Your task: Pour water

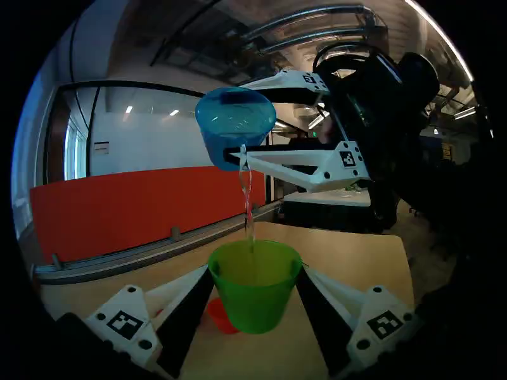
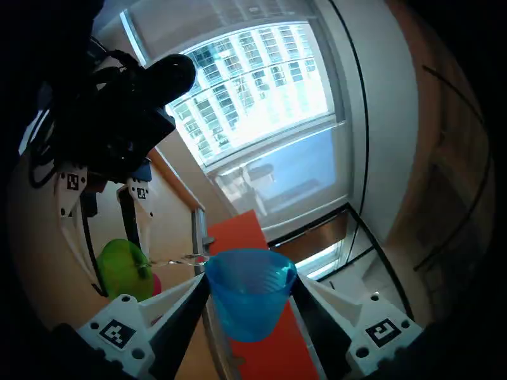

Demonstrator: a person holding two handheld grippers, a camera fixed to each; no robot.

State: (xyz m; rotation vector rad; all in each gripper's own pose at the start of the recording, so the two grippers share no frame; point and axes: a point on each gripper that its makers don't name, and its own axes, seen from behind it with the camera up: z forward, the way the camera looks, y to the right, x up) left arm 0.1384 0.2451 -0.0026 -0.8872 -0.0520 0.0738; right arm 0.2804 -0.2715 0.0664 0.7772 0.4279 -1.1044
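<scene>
In the left gripper view the counter [image 1: 355, 253] ended behind the green cup [image 1: 255, 303], with open room to the right; the fingers of the left gripper [image 1: 255, 273] pinched that cup, a small red thing [image 1: 220, 315] showed just beside its base, and overhead the right gripper [image 1: 239, 119] clamped a tilted, translucent blue cup [image 1: 229, 132], water [image 1: 246, 196] falling thinly into the green one. In the right gripper view the blue cup sat pinched between the fingers, apart from the green cup at lower left.

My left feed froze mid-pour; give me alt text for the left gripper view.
Water streams from a tilted blue cup, gripped by the right gripper, down into a green cup held by the left gripper. Below is a wooden table and a small red object.
</scene>
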